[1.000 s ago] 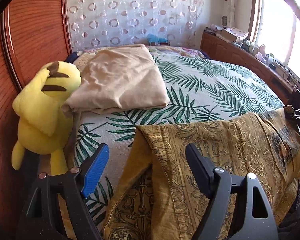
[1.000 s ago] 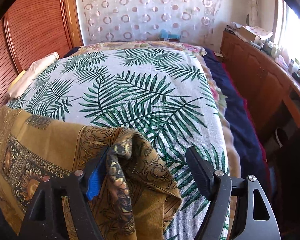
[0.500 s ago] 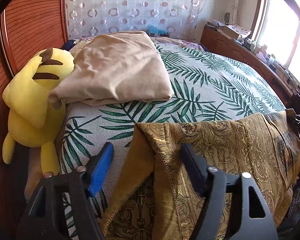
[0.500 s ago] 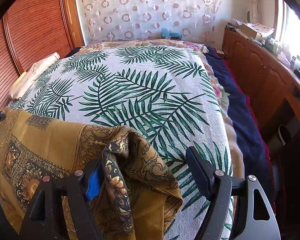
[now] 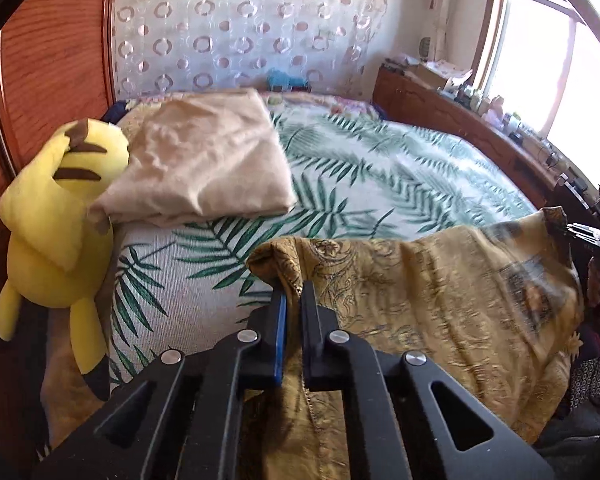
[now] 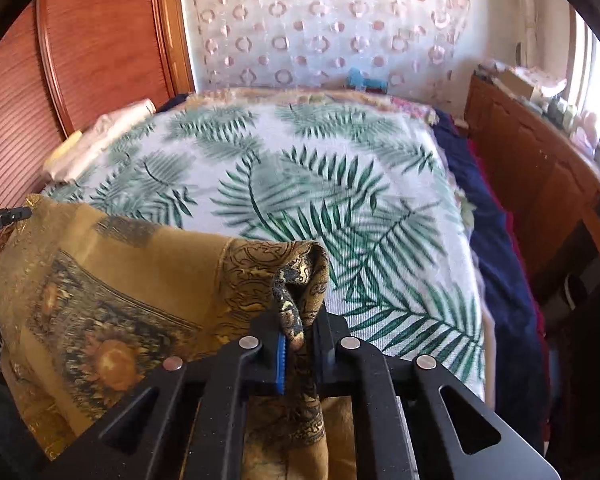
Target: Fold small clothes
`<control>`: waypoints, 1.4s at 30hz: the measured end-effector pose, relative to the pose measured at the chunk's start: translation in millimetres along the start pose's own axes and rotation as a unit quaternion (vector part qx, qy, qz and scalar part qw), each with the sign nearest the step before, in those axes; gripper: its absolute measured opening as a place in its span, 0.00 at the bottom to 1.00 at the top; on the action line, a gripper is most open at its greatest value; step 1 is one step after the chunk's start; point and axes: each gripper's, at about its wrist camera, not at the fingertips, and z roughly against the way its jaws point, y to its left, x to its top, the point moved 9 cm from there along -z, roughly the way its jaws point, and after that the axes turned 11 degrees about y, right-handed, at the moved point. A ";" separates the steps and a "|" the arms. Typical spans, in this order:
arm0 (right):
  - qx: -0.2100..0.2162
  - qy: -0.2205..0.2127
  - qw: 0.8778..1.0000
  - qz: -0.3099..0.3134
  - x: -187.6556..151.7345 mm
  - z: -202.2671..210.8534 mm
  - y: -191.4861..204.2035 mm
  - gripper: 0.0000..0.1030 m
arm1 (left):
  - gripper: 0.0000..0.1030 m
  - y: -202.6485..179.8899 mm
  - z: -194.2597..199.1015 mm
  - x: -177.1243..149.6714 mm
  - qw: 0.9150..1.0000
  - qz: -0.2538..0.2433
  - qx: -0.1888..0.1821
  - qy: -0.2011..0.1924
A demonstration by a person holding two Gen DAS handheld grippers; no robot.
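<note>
Mustard patterned cloth [image 5: 440,292] drapes the palm-leaf bedspread's [image 5: 380,176] near edge; the left gripper [image 5: 291,292] is clamped on its corner beside a yellow plush toy [image 5: 56,232]. Right wrist view: right gripper [image 6: 300,320] pinches the cloth's other bunched corner.

Bed [image 5: 400,168] under palm-leaf cover; on it: folded beige cloth [image 5: 204,164], yellow plush [image 5: 56,216] at edge, ochre patterned garment [image 5: 440,280] nearest me.
</note>
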 end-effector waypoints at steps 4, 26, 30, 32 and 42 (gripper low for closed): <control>0.012 -0.055 0.998 -0.006 5.5 44.1 5.2 0.08 | 0.06 -11.4 42.9 7.7 0.998 0.001 -0.015 -0.054; -0.021 -0.269 0.960 0.067 61.9 276.0 41.9 0.06 | 0.06 -34.9 235.1 120.7 0.956 -0.040 0.003 -0.290; -0.043 -0.271 0.959 0.063 113.6 270.6 33.7 0.07 | 0.06 -13.8 208.6 179.4 0.961 -0.032 0.028 -0.275; -0.051 -0.252 0.965 0.051 143.5 244.9 29.8 0.07 | 0.06 -4.9 177.0 201.2 0.966 -0.034 0.045 -0.253; -0.134 -0.092 0.986 -0.033 190.8 46.0 19.5 0.55 | 0.45 48.0 23.3 200.3 0.987 -0.032 0.086 -0.129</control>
